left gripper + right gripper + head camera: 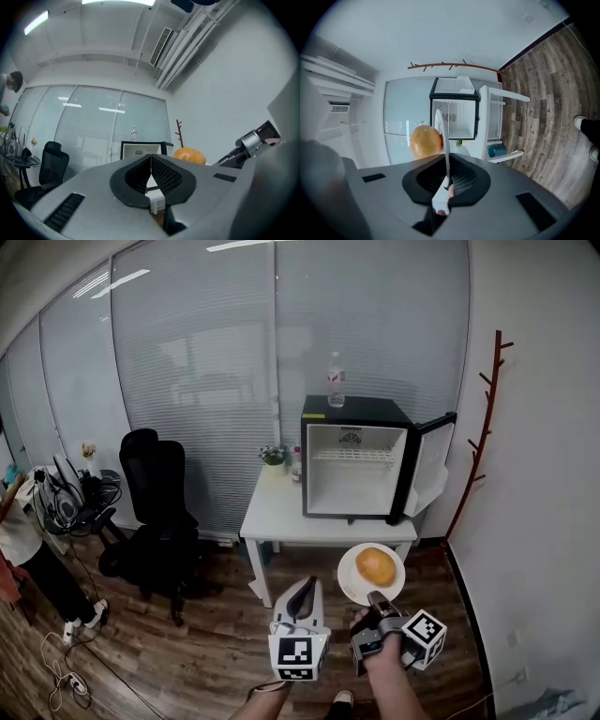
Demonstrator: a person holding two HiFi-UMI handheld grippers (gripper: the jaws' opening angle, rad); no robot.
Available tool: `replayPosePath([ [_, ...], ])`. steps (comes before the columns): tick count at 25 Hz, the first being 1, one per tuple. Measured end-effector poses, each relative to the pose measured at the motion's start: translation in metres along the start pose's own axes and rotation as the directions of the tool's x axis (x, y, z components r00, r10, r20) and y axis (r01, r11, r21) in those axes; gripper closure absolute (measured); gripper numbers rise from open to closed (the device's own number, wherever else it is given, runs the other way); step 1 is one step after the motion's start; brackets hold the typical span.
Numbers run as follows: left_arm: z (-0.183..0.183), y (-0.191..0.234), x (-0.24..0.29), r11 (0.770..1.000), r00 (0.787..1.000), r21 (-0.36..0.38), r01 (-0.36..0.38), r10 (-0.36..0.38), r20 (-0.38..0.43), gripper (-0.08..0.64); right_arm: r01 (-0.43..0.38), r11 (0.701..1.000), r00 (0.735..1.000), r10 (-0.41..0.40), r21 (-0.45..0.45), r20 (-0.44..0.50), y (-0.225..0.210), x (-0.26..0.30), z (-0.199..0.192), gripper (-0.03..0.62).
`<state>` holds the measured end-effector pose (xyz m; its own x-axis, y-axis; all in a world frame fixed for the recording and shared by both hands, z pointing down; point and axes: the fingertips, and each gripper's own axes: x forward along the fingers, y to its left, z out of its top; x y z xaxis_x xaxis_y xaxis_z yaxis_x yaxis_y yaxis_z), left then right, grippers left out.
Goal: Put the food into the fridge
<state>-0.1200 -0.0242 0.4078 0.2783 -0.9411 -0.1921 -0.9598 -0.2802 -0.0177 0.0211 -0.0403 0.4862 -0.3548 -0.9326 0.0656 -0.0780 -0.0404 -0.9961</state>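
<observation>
Your path to the fridge [356, 474] is free: door [433, 461] swung right, room below its wire shelf [354, 455]. Table [281, 514] edge stands before it; chair [155, 486] well off left.

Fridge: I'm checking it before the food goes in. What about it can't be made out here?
- Fridge lower part: left gripper view, hidden behind the left gripper.
- Its opening's middle: right gripper view, crossed by the plate rim.
- Bottle on top, its label: head view, too small to read.
</observation>
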Motion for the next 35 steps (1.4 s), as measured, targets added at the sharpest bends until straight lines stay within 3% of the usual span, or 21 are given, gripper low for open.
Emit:
replayPosePath([
  [16, -0.023, -0.001, 0.186, 1.0, 1.0, 0.018, -0.005, 0.005, -0.009, 0.531, 0.013, 1.0, 1.0, -0.013, 0.018, -0.015, 0.01, 0.151, 0.112, 0.554],
  [25, -0.041, -0.01, 0.284, 0.998, 0.999, 0.033, -0.047, 0.047, -0.008, 0.531, 0.008, 1.0, 0.999, -0.008, 0.011, -0.053, 0.012, 0.23, 0.182, 0.554],
  [35, -0.063, 0.012, 0.354, 0.996, 0.997, 0.036, -0.076, 0.077, -0.024, 0.531, 0.02, 1.0, 0.996, -0.019, 0.007, -0.083, 0.011, 0.304, 0.214, 0.554],
])
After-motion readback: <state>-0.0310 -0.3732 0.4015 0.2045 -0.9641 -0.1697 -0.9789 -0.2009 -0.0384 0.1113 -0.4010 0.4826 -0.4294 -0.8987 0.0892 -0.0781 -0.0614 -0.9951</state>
